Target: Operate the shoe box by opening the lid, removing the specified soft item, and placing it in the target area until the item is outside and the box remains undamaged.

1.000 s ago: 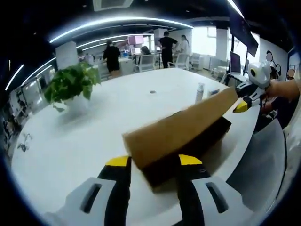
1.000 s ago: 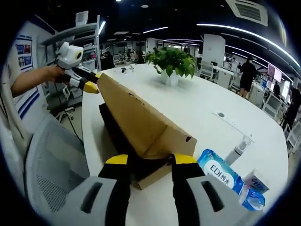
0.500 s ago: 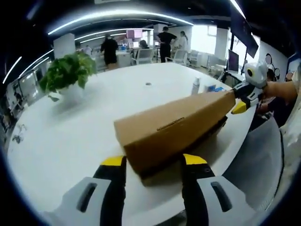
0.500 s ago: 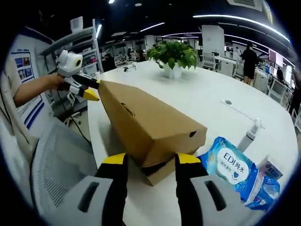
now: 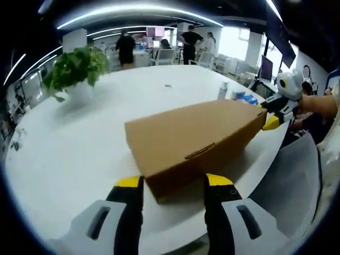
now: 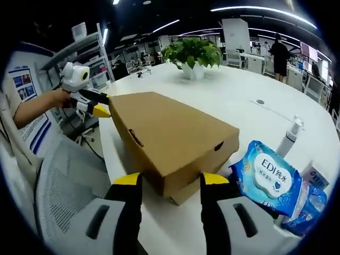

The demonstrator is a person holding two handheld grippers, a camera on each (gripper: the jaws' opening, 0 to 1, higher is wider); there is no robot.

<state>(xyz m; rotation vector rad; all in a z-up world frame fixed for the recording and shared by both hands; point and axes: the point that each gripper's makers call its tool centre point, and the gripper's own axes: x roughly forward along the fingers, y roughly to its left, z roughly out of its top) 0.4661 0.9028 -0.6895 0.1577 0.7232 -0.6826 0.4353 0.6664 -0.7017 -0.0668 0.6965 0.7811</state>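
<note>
- Shoe box (image 5: 194, 139): plain brown cardboard, matte, rectangular, lid down, lying on white table (image 5: 79, 143);
- left gripper (image 5: 173, 183) and right gripper (image 6: 170, 180) each straddle a box end, jaws spread;
- glossy blue wipes pack (image 6: 268, 178) just beside.

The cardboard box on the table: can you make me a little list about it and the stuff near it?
box: brown cardboard shoe box, lid down
where: on the white table, near its edge
left gripper: jaws straddle one end of the box
right gripper: jaws straddle the other end
beside the box: blue wipes pack, spray bottle
further back: potted plant
</note>
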